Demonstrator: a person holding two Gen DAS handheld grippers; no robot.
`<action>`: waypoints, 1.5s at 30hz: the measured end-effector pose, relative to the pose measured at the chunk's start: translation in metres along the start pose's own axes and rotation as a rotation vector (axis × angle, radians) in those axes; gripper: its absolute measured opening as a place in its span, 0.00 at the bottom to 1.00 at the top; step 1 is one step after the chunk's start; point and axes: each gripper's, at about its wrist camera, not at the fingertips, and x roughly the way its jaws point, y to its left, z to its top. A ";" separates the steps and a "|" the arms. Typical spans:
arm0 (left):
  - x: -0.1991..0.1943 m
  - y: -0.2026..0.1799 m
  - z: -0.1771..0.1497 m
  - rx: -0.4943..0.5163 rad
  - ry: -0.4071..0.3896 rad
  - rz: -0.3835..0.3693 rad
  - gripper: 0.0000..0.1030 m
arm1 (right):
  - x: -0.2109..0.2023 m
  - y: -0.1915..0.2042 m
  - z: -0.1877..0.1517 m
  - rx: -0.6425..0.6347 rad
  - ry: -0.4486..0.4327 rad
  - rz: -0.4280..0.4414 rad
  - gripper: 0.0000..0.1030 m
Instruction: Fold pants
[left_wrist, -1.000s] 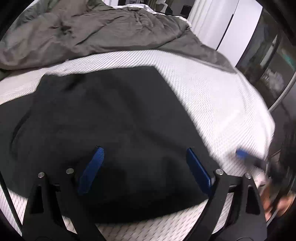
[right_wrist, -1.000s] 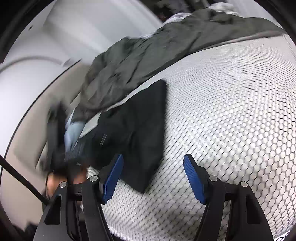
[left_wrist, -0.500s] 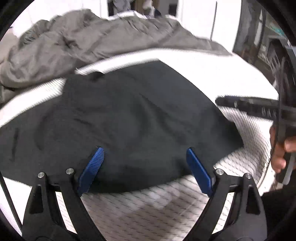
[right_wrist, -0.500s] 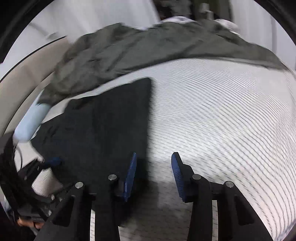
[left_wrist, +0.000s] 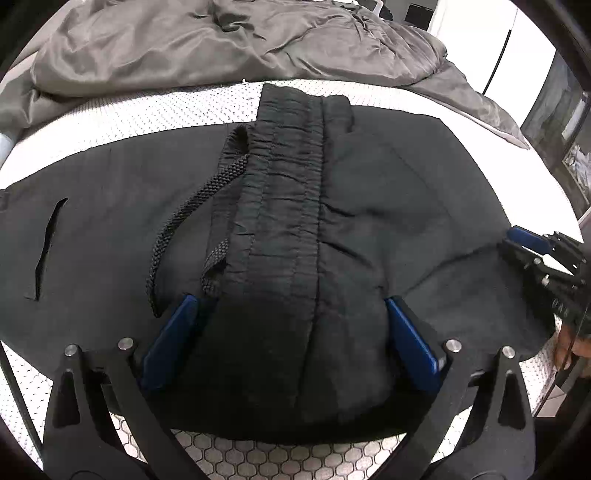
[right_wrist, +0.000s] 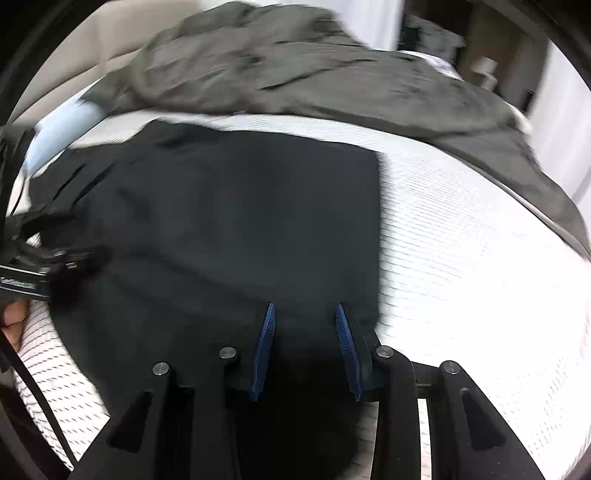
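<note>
I read no clear writing. My left gripper (left_wrist: 291, 332) is opening wide astride the pants (left_wrist: 388, 192) waistband; my right gripper (right_wrist: 304, 347) is closing over pants fabric, duvet (left_wrist: 221, 40) at twelve o'clock.

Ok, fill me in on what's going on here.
A person with a gripper in each hand is folding black pants on a bed. The left gripper straddles the waistband, its jaws opening. The right gripper is closing over the pants' edge. A grey blanket lies bunched behind.
</note>
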 end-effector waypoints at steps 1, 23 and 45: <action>-0.008 0.000 0.001 -0.004 -0.004 -0.008 0.93 | -0.003 -0.008 -0.002 0.030 -0.006 0.013 0.33; 0.037 0.005 0.079 0.011 -0.006 -0.137 0.29 | 0.032 -0.053 0.057 0.198 0.037 0.017 0.31; 0.053 0.030 0.113 -0.152 0.020 -0.024 0.69 | 0.066 -0.015 0.101 0.098 0.043 0.044 0.34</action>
